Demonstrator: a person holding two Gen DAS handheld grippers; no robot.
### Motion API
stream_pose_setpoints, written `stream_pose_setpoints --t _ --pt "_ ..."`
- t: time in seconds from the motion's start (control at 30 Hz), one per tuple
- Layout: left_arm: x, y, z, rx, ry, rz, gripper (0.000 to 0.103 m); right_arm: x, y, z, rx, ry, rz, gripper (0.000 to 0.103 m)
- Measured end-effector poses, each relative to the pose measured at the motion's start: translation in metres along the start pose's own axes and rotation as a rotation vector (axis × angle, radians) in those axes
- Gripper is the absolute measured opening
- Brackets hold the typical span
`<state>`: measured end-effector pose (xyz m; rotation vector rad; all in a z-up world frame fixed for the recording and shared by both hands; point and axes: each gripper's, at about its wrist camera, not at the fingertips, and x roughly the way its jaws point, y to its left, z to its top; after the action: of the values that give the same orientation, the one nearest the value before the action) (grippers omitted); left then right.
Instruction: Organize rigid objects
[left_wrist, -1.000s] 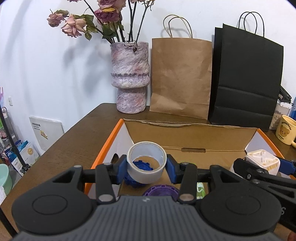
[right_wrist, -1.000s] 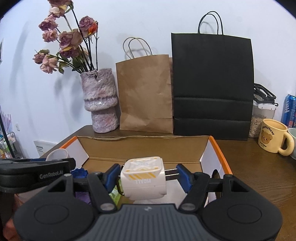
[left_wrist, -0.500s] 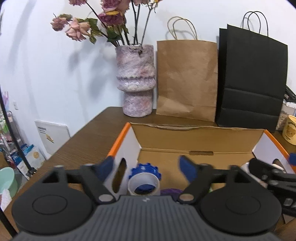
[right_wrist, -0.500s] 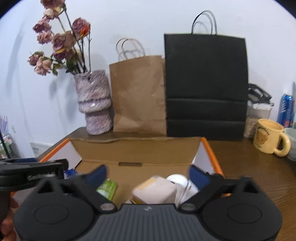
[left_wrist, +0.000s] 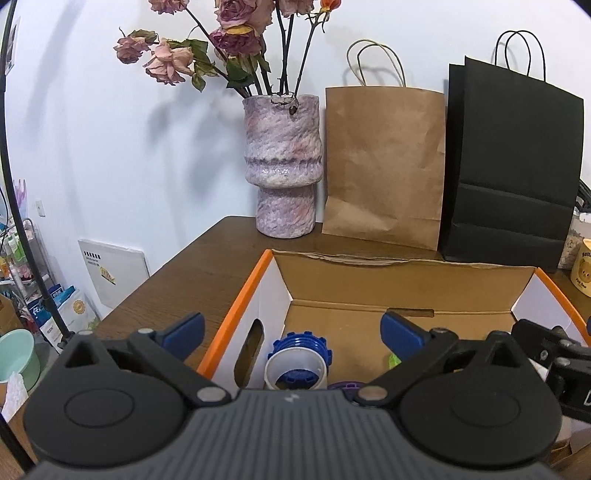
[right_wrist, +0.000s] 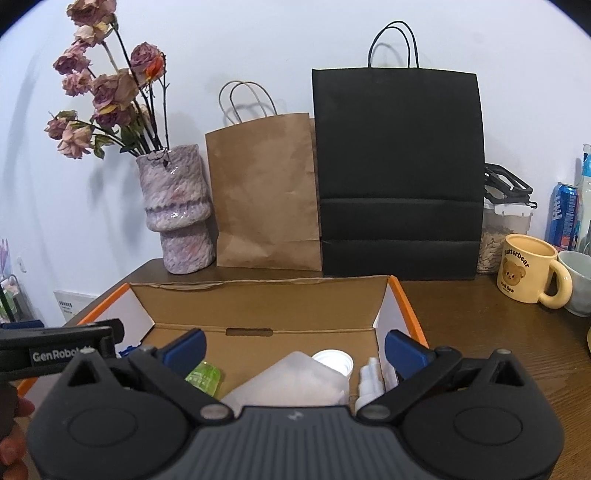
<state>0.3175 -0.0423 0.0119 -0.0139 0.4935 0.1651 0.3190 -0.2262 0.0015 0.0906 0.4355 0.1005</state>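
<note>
On table: mug (right_wrist: 529, 274) "Butterbear"; left claw (right_wrist: 55, 347) marked "GenRobot"

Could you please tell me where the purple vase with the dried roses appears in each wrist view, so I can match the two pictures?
Left wrist view: the vase stands upper centre, left of the brown paper bag.
Right wrist view: the vase stands centre left, again left of the brown paper bag.
Shared landmark: the black paper bag.

The left hand-held gripper (left_wrist: 291, 334) is opening above the tape roll (left_wrist: 295, 373).
</note>
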Motion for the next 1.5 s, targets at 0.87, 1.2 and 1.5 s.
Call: stream_pose_setpoints --t 0.87,1.2,1.5 --pt "-0.053 0.017 -0.015 0.004 -0.038 -0.006 0.103 -0.049 0.003 -0.016 -0.018 -0.031 0.004 0.103" --pt "-0.104 0.025 -0.033 0.013 -0.055 -0.044 0.103 -0.1 0.002 -0.03 -0.016 -0.081 0.016 0.103" --pt "-0.158 0.034 -0.057 0.019 -0.066 -0.082 0.103 -0.162 0.007 -0.052 -0.038 -0.103 0.031 0.103"
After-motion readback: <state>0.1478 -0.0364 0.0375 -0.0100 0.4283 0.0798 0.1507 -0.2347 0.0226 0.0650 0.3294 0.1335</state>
